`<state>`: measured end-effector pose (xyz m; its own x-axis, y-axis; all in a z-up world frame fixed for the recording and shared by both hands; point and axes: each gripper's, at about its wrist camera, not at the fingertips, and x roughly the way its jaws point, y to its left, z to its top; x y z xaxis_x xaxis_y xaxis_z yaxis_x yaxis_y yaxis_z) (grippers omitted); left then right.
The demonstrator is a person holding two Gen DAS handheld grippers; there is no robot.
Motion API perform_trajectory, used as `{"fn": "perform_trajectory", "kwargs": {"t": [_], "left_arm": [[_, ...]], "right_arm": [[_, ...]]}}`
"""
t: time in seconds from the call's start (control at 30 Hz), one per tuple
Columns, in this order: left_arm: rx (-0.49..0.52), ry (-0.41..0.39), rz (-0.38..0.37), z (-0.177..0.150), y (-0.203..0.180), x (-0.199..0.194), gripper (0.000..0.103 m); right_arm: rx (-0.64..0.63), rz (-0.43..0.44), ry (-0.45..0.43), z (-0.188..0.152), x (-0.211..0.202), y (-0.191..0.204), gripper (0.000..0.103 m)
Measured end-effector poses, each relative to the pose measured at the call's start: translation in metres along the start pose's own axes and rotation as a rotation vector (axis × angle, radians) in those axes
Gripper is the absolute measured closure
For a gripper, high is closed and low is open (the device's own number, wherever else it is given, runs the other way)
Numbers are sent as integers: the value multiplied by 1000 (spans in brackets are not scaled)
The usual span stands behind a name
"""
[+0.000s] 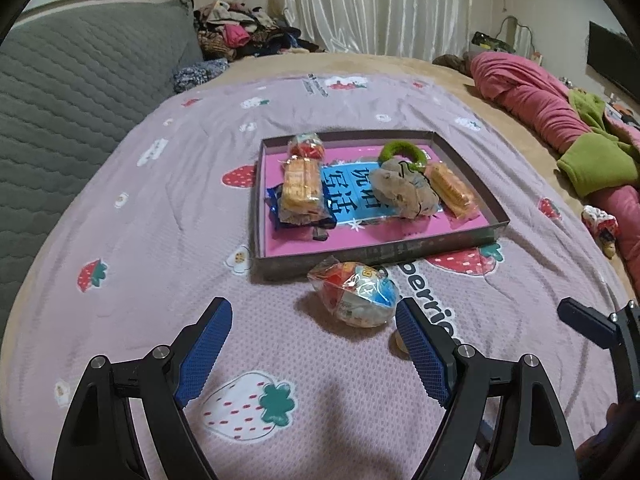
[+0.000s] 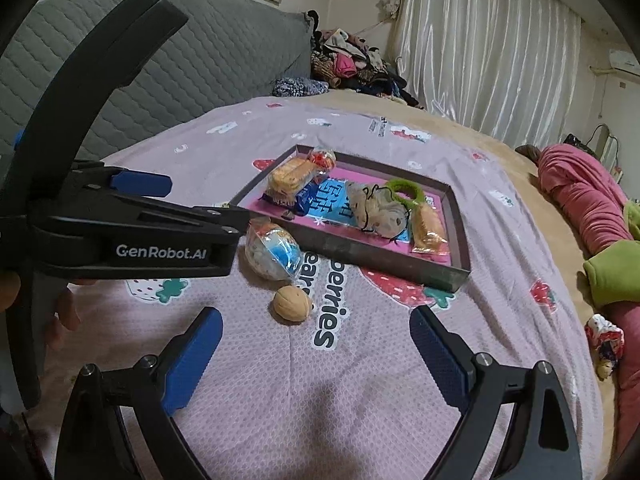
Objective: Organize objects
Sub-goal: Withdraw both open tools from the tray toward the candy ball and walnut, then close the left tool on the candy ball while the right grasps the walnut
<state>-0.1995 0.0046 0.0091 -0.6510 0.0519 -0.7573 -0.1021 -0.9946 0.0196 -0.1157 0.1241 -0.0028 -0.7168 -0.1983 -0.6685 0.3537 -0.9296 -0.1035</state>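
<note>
Left wrist view
- Landmark: we take the shallow box tray (image 1: 472,240), lying on the strawberry bedspread (image 1: 168,280), as our reference.
- Left claw (image 1: 314,322): fingers spread wide apart, gripping nothing, low over the bedspread on the near side of the tray.
- Wrapped snack ball (image 1: 354,296): outside the tray, just beside its near wall, ahead of the left claw and close to its right finger.
- Tray contents: a biscuit pack (image 1: 302,186) at the left, a small red wrapped sweet (image 1: 306,146) behind it, a grey cloth pouch (image 1: 402,192) with a green ring (image 1: 404,150) in the middle, a second biscuit pack (image 1: 450,190) at the right.

Right wrist view
- Right claw (image 2: 316,328): fingers wide apart, empty, also on the near side of the tray.
- Walnut (image 2: 292,304): on the bedspread, near side of the tray, just beside the snack ball, ahead of this claw.
- Left claw seen side-on: its tip nearly touches the snack ball.

Handling, our judgement
- Snack ball: light, crinkly, slippery film; we would close gently across its widest middle.
- Walnut: hard, round, apt to roll; we would pinch it squarely across the shell.
- Remaining: both items not yet in the tray.
</note>
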Motion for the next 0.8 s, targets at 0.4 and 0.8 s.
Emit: {"fn": "perform_trajectory", "kwargs": {"t": [0.4, 0.8], "left_arm": [[-29, 71, -44, 10, -8, 45, 18], [-86, 140, -68, 10, -7, 81, 18]], "right_arm": [[-2, 12, 33, -3, 40, -3, 8], [39, 54, 64, -9, 74, -16, 8]]}}
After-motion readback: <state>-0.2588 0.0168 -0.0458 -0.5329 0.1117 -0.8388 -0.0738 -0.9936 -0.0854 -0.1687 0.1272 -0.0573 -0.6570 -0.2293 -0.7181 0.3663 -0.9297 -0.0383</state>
